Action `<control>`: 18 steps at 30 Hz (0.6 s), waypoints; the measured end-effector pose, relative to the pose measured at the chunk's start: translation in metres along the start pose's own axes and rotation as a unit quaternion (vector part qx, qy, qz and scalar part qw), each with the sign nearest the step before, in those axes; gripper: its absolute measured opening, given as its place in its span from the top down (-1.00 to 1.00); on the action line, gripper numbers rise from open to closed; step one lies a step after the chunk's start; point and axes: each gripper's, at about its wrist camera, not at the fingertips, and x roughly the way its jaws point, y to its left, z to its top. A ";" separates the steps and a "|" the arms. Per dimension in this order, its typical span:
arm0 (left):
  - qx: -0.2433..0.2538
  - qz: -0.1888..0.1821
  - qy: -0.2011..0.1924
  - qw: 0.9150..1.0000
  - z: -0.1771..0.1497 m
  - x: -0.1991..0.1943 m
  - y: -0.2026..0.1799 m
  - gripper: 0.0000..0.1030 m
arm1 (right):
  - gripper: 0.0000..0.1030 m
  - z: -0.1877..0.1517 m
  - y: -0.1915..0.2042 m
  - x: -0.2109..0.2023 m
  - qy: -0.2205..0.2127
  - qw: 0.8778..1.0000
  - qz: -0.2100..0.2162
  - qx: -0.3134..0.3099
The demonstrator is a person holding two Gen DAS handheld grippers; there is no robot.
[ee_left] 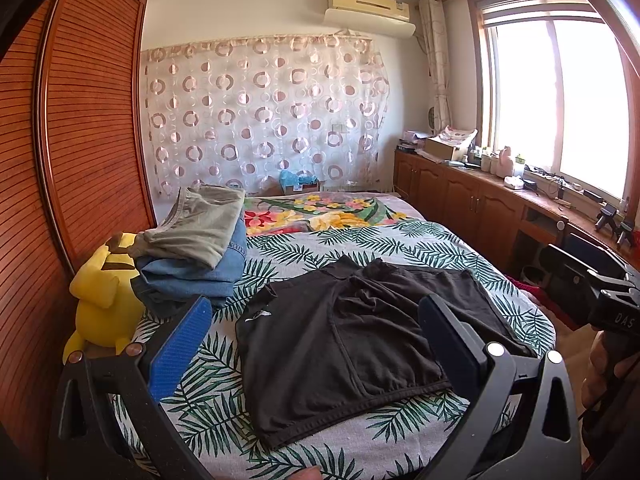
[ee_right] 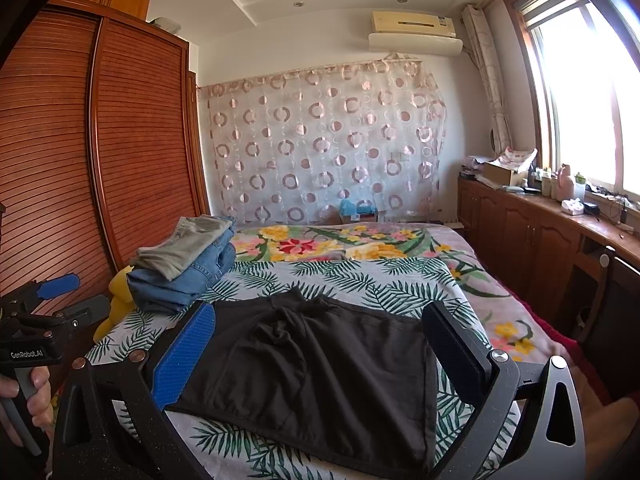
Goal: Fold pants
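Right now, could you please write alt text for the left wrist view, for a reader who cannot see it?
Black pants lie spread flat on a leaf-print bed, framed by the open left tool above them. A stack of folded clothes and a yellow plush toy sit at left; the right tool shows at the right edge.

The pants (ee_left: 352, 344) lay on the near part of the bed (ee_left: 420, 248). A pile of clothes (ee_left: 200, 248) sat far left, maybe touching the toy (ee_left: 104, 292).

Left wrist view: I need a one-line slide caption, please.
Open left gripper hovers over black shorts lying on the leaf-print bedspread.
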 end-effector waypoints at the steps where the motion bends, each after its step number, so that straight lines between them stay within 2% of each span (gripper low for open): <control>1: 0.000 0.000 0.000 1.000 0.001 -0.002 -0.001 -1.00 | -1.00 0.000 0.000 0.000 0.000 1.000 0.000 0.000; 18: 0.000 0.000 -0.002 1.000 0.002 -0.004 -0.002 -1.00 | -1.00 -0.001 0.000 -0.002 0.000 1.000 0.000 0.000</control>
